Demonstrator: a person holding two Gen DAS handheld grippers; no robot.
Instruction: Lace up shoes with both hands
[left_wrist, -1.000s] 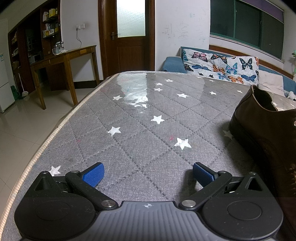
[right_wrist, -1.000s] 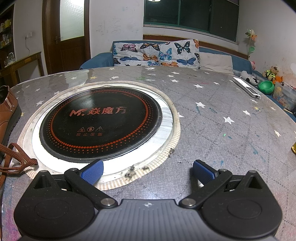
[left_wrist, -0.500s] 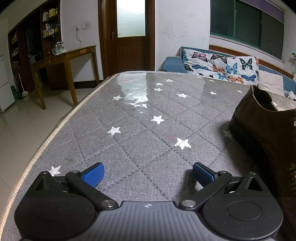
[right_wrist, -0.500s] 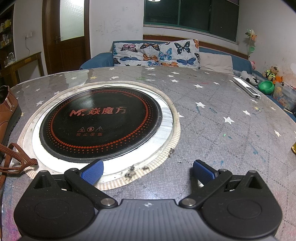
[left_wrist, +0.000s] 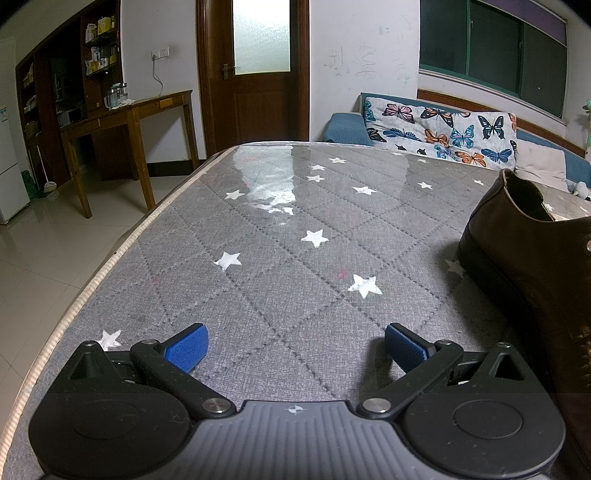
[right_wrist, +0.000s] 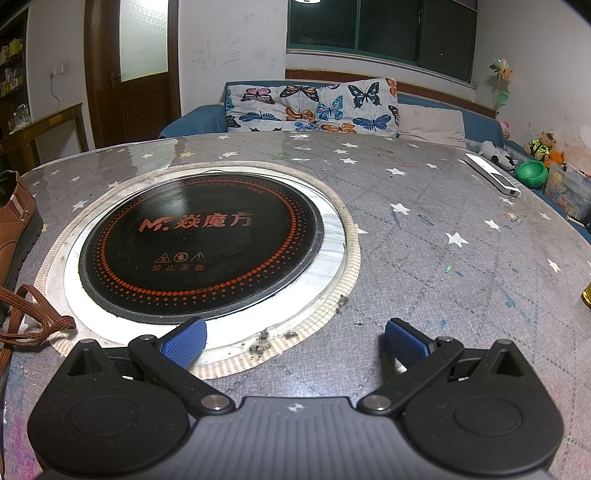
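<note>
Two hand-held grippers rest low over a round table (right_wrist: 424, 236) covered in grey quilted cloth with white stars. The left gripper (left_wrist: 293, 341) has its blue-padded tongs spread wide apart with nothing between them, only bare cloth ahead. The right gripper (right_wrist: 295, 339) is likewise spread wide and empty, its near-left pad just over the pale rim of a black round induction cooktop (right_wrist: 199, 243) set into the table's middle. The brown leather shoe (left_wrist: 532, 266) sits between the two grippers: at the right edge of the left view, heel opening facing far, and at the far left edge of the right view. A brown lace (right_wrist: 26, 321) trails loose from it across the cloth, its loop lying on the cooktop's rim, near the right gripper's left side. Lacing does not appear to have begun. Likely risks: neither gripper faces the shoe, so both must turn inward, and a hasty swing could knock the shoe or drag the lace. The lace is thin and lies flat, so the pads may close on cloth, or slip off. The eyelets are barely visible, so threading would start nearly blind.
</note>
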